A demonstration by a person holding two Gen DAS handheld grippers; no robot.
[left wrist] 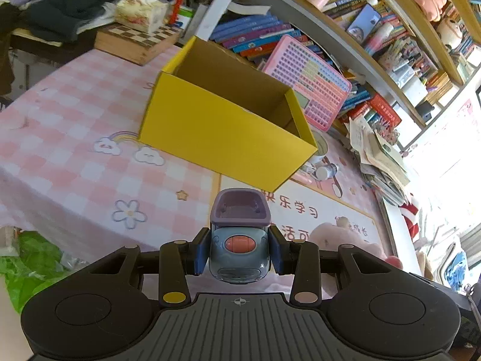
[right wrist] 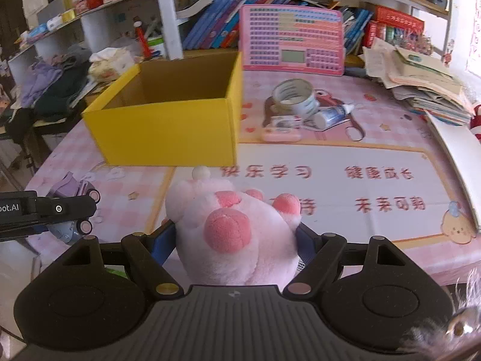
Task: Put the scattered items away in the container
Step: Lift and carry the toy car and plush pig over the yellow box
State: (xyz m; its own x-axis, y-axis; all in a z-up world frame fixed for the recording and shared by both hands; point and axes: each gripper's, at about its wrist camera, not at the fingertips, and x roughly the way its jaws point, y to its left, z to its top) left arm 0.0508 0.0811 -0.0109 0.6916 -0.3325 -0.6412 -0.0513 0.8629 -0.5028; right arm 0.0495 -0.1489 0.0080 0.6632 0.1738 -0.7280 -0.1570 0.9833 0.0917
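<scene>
- Left gripper [left wrist: 239, 249] pinches a blue toy car [left wrist: 238, 240]; right gripper [right wrist: 236, 240] clamps a pink plush [right wrist: 234, 228].
- Yellow box [right wrist: 168, 134] sits ahead on the table, open side up; the plush lies just short of its near wall, so the right hand looks nearer.

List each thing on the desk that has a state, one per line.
yellow box: open-topped, upright, looks empty inside
toy truck: clamped in the left tool, off the table
pink plush: gripped by the right tool
tape roll: on the table beside the box
small bottle: lying on its side, cap on
pink case: flat on the table
</scene>
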